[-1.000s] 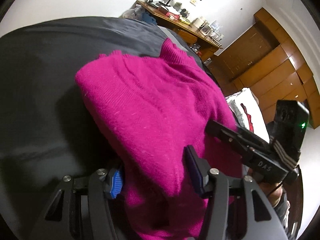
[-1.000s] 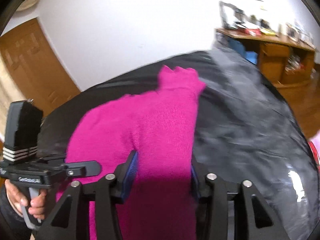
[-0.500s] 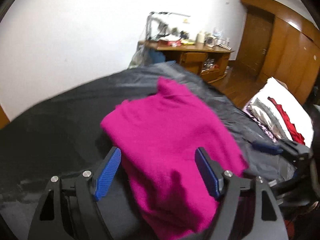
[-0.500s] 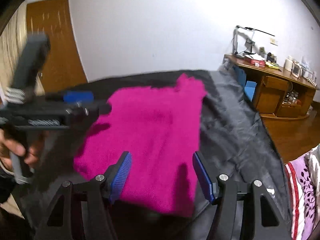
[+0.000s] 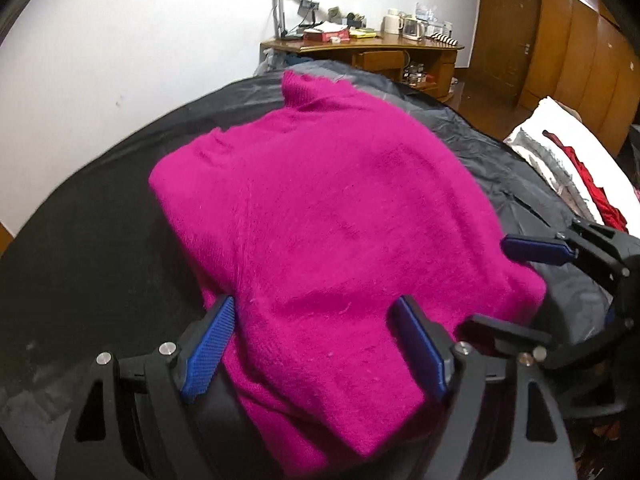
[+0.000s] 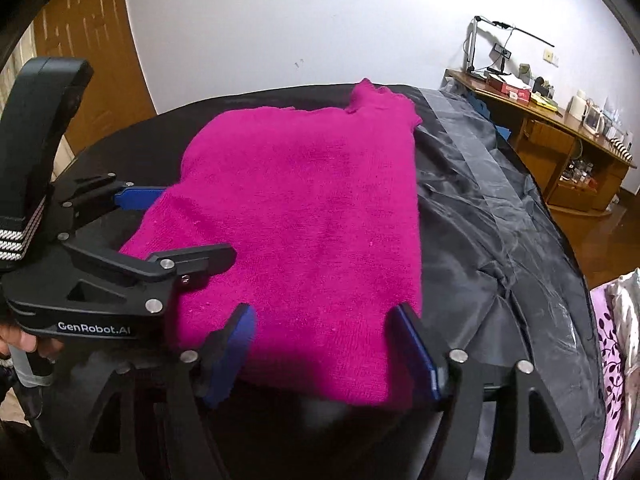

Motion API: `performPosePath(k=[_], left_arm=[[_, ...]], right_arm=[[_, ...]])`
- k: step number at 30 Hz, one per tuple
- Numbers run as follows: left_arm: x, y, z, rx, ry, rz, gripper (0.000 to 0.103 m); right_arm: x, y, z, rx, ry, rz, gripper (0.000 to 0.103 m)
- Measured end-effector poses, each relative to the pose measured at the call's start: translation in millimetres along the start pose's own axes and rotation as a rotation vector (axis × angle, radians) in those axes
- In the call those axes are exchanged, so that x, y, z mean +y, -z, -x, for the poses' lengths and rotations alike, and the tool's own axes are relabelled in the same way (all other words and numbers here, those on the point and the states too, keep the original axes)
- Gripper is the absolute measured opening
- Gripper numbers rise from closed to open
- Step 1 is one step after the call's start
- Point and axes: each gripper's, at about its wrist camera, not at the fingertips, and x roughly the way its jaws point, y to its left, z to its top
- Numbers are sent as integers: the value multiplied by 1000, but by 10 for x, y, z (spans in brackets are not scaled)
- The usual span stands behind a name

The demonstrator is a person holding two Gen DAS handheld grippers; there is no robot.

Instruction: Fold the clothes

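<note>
A magenta knit sweater [image 5: 332, 216] lies folded on a black sheet [image 5: 88, 264], collar at the far end; it also shows in the right wrist view [image 6: 316, 216]. My left gripper [image 5: 316, 344] is open, its blue pads either side of the sweater's near edge, gripping nothing. My right gripper [image 6: 324, 352] is open over the near right corner of the sweater, gripping nothing. The right gripper shows at the right of the left wrist view [image 5: 520, 288], the left gripper at the left of the right wrist view [image 6: 164, 224], both open.
A wooden desk [image 5: 384, 52] with a lamp, jugs and boxes stands against the far wall. Wooden wardrobes [image 5: 568, 40] stand at the right. A pile of other clothes [image 5: 576, 168] lies right of the sheet. A wooden door [image 6: 84, 68] is at the left.
Both grippers have let go of the sweater and opened. The folded sweater now lies flat on the sheet, and both grippers have drawn back to its near edge.
</note>
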Motion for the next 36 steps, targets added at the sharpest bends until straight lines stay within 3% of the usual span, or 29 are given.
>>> performPosePath(k=[8, 11, 17, 21, 36], left_arm=[[-122, 72, 316, -65, -98, 40, 89], [-156, 127, 520, -119, -136, 78, 103], [-182, 235, 861, -172, -223, 169, 103], [-208, 313, 981, -178, -202, 207, 103], [-264, 438, 1110, -196, -201, 249, 103]], right_arm=[[-84, 113, 340, -29, -5, -115, 74], [-103, 178, 507, -56, -10, -155, 74], [41, 196, 832, -124, 34, -119, 74], [139, 180, 983, -195, 85, -71, 74], [167, 260, 998, -192, 83, -85, 74]])
